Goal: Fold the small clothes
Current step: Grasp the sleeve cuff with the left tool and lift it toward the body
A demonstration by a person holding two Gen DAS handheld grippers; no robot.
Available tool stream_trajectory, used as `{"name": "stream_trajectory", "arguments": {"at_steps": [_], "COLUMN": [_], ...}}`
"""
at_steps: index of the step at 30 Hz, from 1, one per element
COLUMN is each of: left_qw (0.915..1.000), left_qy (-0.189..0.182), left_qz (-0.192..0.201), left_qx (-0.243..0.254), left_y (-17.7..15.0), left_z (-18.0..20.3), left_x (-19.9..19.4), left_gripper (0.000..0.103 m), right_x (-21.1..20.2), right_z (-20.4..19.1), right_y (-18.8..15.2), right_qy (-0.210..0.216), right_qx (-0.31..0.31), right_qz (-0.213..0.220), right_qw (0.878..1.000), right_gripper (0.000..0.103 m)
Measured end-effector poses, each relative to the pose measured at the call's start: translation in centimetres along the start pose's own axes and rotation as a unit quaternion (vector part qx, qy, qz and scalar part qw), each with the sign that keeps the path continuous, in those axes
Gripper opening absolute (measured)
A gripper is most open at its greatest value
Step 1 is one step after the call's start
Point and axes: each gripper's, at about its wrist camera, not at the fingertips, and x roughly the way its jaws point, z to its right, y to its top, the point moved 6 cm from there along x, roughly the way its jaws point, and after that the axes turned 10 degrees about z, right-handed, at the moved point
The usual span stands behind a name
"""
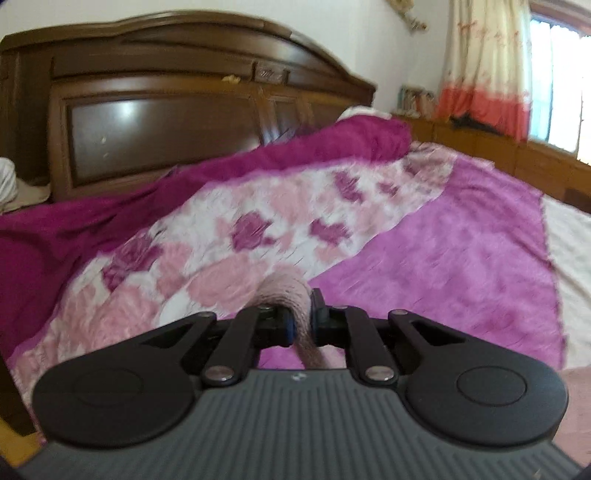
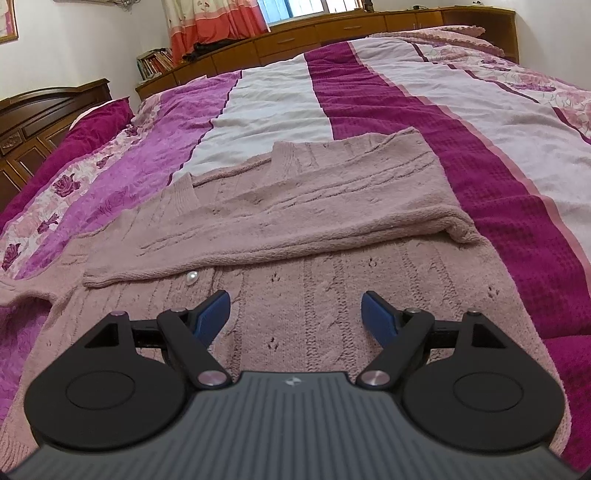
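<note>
A dusty-pink knit cardigan (image 2: 295, 229) lies flat on the bed in the right wrist view, with one sleeve folded across its body and a pearl button (image 2: 192, 277) showing below the sleeve's edge. My right gripper (image 2: 295, 314) is open and empty, its blue pads (image 2: 214, 314) spread just above the cardigan's lower body. My left gripper (image 1: 301, 321) is shut on a bunched piece of the pink cardigan (image 1: 284, 295) and holds it above the bedspread. The rest of the garment is hidden below the left gripper.
The bed is covered with a purple, white and floral bedspread (image 1: 461, 240). A dark wooden headboard (image 1: 166, 110) stands behind. Wooden cabinets (image 2: 332, 33) and a curtained window (image 1: 487, 66) run along the far side. Books (image 2: 155, 62) sit in the corner.
</note>
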Motion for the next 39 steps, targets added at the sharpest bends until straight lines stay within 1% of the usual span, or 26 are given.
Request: {"name": "stream_trajectory", "arguments": {"at_steps": [3, 6, 8, 11, 14, 17, 21, 25, 30, 34, 39], "left_qw": [0.9992, 0.9965, 0.9927, 0.9855, 0.9796, 0.9741, 0.9652, 0.9603, 0.9539, 0.9493, 0.9424], "left_qy": [-0.036, -0.078, -0.115, -0.158, -0.187, -0.216, -0.253, -0.271, -0.288, -0.304, -0.314], "left_qz": [0.017, 0.027, 0.024, 0.014, 0.003, -0.002, -0.019, -0.031, -0.059, -0.076, -0.115], "left_qx": [-0.004, -0.010, -0.028, -0.059, -0.073, -0.068, -0.063, -0.060, -0.058, -0.027, 0.010], "left_y": [1.5, 2.8, 3.4, 3.9, 3.9, 3.4, 1.9, 0.2, -2.3, -5.0, -8.9], "left_z": [2.1, 4.7, 6.6, 9.2, 11.8, 14.7, 18.4, 21.0, 23.7, 25.7, 27.0], "left_x": [-1.5, -3.0, -3.9, -5.0, -5.8, -6.9, -8.3, -9.5, -10.1, -10.8, -10.8], "left_gripper": [0.010, 0.010, 0.010, 0.010, 0.010, 0.010, 0.010, 0.010, 0.010, 0.010, 0.010], "right_x": [0.0, -0.1, -0.2, -0.3, -0.4, -0.4, -0.4, -0.3, -0.2, 0.0, 0.1], "right_z": [0.2, 0.4, 0.5, 0.8, 1.1, 1.3, 1.5, 1.9, 2.2, 2.6, 2.9], "right_y": [0.1, 0.0, 0.0, 0.1, 0.2, 0.1, 0.2, 0.2, 0.3, 0.2, 0.2], "right_qy": [0.001, 0.001, 0.001, 0.000, -0.001, 0.000, 0.001, 0.000, 0.001, 0.000, 0.001], "right_qx": [0.005, 0.009, 0.011, 0.018, 0.026, 0.030, 0.036, 0.046, 0.051, 0.057, 0.061], "right_qz": [0.001, 0.002, 0.003, 0.006, 0.007, 0.009, 0.010, 0.011, 0.012, 0.011, 0.013], "right_qw": [1.000, 1.000, 1.000, 1.000, 1.000, 1.000, 0.999, 0.999, 0.999, 0.998, 0.998], "right_gripper": [0.083, 0.083, 0.083, 0.083, 0.083, 0.083, 0.083, 0.083, 0.083, 0.083, 0.083]}}
